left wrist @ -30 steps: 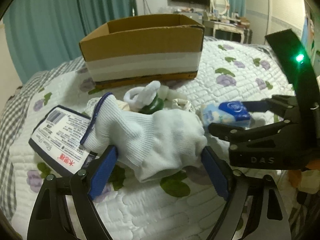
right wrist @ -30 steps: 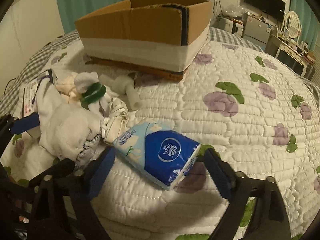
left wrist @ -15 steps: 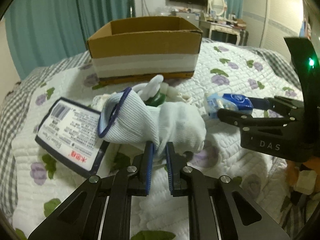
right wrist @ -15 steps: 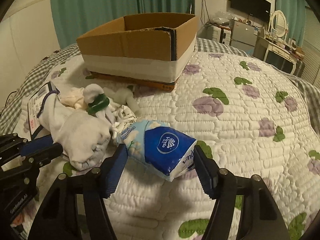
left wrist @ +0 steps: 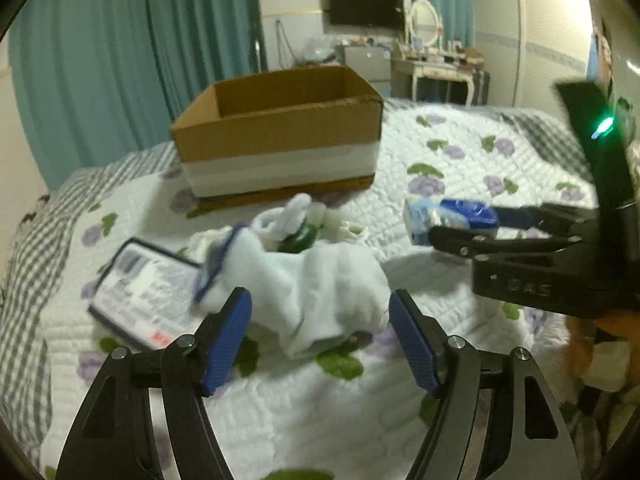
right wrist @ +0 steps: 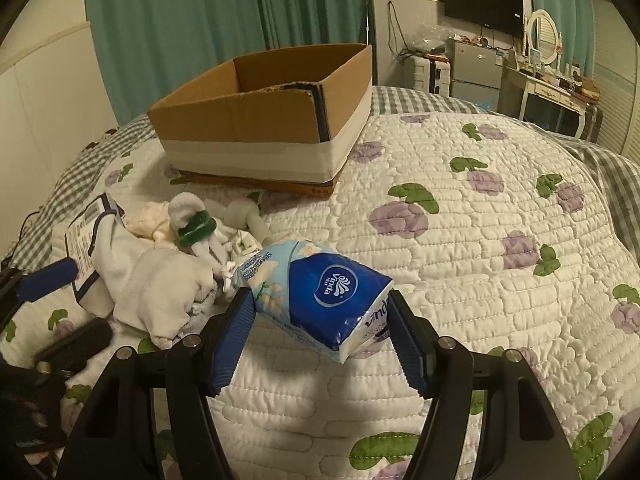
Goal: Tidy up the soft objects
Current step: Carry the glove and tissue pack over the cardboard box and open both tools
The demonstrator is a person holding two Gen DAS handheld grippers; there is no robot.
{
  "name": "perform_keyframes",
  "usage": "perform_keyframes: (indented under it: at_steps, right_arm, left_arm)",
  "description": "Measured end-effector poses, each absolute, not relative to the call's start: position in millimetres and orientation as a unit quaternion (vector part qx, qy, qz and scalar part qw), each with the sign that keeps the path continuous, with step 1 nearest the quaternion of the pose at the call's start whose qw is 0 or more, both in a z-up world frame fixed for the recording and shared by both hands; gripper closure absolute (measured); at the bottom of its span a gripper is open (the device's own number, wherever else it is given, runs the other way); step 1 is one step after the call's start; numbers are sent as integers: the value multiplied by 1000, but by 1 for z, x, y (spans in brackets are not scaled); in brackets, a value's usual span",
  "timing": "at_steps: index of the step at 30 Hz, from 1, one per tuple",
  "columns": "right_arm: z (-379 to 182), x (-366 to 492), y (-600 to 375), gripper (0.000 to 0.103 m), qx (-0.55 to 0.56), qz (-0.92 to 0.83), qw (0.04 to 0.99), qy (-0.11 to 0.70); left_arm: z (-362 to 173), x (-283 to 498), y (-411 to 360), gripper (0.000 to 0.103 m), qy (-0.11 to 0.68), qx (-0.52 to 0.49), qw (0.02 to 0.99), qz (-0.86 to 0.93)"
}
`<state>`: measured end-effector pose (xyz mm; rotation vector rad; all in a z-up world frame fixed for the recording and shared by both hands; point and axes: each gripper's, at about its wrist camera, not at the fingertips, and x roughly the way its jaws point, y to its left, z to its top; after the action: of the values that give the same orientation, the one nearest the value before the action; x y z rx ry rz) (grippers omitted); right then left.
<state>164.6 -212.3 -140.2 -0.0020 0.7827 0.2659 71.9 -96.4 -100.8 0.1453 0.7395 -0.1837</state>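
Right wrist view first: your right gripper (right wrist: 320, 326) has its blue pads squeezed onto the soft blue and white tissue pack (right wrist: 320, 296), one pad on each side. The pack sits tilted, its front corner up off the white quilt with purple flowers (right wrist: 480, 240). You have a good hold, as far as the picture shows.

Left wrist view next: your left gripper (left wrist: 320, 332) is spread wide and holds nothing. The rumpled white sock with a blue cuff (left wrist: 312, 280) lies between its two pads but touches neither (the picture is a bit blurry, so the edges are hard to see). Just beside the sock on the left lies a flat white packet with a dark blue border (left wrist: 148, 292).

A little farther back is the rest of the pile: a small white toy with a green band (right wrist: 196, 226) and some more white cloth bits (right wrist: 152, 216), all close together on the quilt.

Farthest back stands the open brown cardboard box with white tape round it (right wrist: 264, 136). The part of its inside that shows looks bare.

So the job has hardly begun. Nothing soft can be seen in the box. The tissue pack is ready to go in, and the sock, the toy and the cloth bits are all left to do.
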Motion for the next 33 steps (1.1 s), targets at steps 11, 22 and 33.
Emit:
perform_keyframes:
  at_steps: [11,22,33]
  right_arm:
    - [-138,166,-222,37,16,121,918,378]
    - [-128,156,-221,37,5,115,925,363]
    - [-66,153,-217,37,-6,132,944,301]
  left_arm:
    - [-152,119,-113,22,430,102,895,-59]
    - [-106,84,-96,48,387,60,913,-114]
    - [-7,91,-67,48,284,51,949,-129]
